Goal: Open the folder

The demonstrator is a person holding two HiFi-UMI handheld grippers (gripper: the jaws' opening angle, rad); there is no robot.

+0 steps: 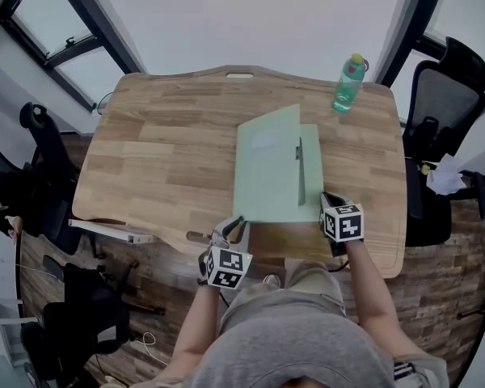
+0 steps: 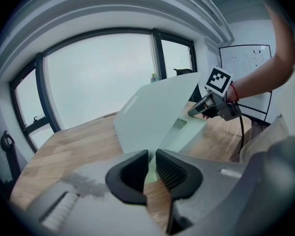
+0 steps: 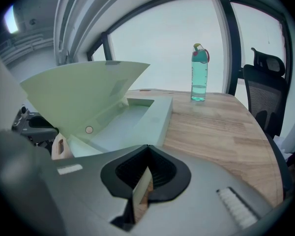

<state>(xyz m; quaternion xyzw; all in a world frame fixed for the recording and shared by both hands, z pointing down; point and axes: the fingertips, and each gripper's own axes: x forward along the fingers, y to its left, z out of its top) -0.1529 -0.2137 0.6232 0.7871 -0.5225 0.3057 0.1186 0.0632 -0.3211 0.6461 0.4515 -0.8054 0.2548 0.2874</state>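
A pale green folder [image 1: 267,168] lies on the wooden table [image 1: 162,152], its near edge towards me. The front cover [image 2: 157,112] stands lifted at a slant above the back half [image 3: 132,119], which stays flat. My left gripper [image 1: 236,223] is at the folder's near left corner, and in the left gripper view its jaws [image 2: 151,163] are shut on the cover's thin edge. My right gripper [image 1: 327,200] sits at the near right corner, and its jaws [image 3: 146,173] are shut on the folder's pale edge. A dark clip [image 1: 299,152] shows inside the folder.
A green water bottle [image 1: 349,83] stands upright at the table's far right corner. Black office chairs are at the right [image 1: 444,95] and the left [image 1: 40,152] of the table. Windows run behind the table.
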